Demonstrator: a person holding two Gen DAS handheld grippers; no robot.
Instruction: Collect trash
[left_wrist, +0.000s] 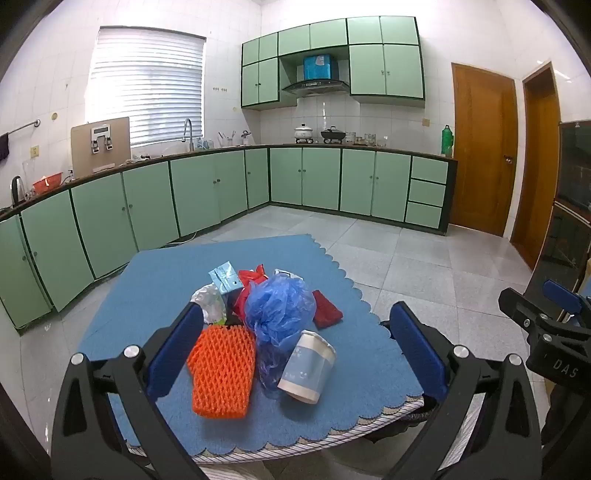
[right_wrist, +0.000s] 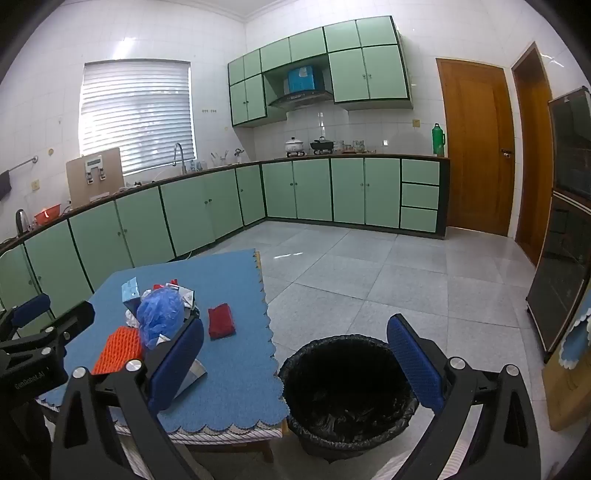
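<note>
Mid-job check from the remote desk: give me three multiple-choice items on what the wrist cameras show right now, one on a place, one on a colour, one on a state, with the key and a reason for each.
1. Where is the trash bin?
A. On the table
B. On the floor beside the table
C. On the kitchen counter

2. What colour is the foam fruit net?
A. Orange
B. Green
C. White

3. How does the left gripper stand?
A. Shut on the paper cup
B. Shut on the blue plastic bag
C. Open, holding nothing

Key:
1 B: the black-lined bin stands on the tiles by the table's edge.
2 A: the net lies bright orange on the blue mat.
3 C: its jaws are spread wide, with the paper cup and blue plastic bag lying untouched ahead.
</note>
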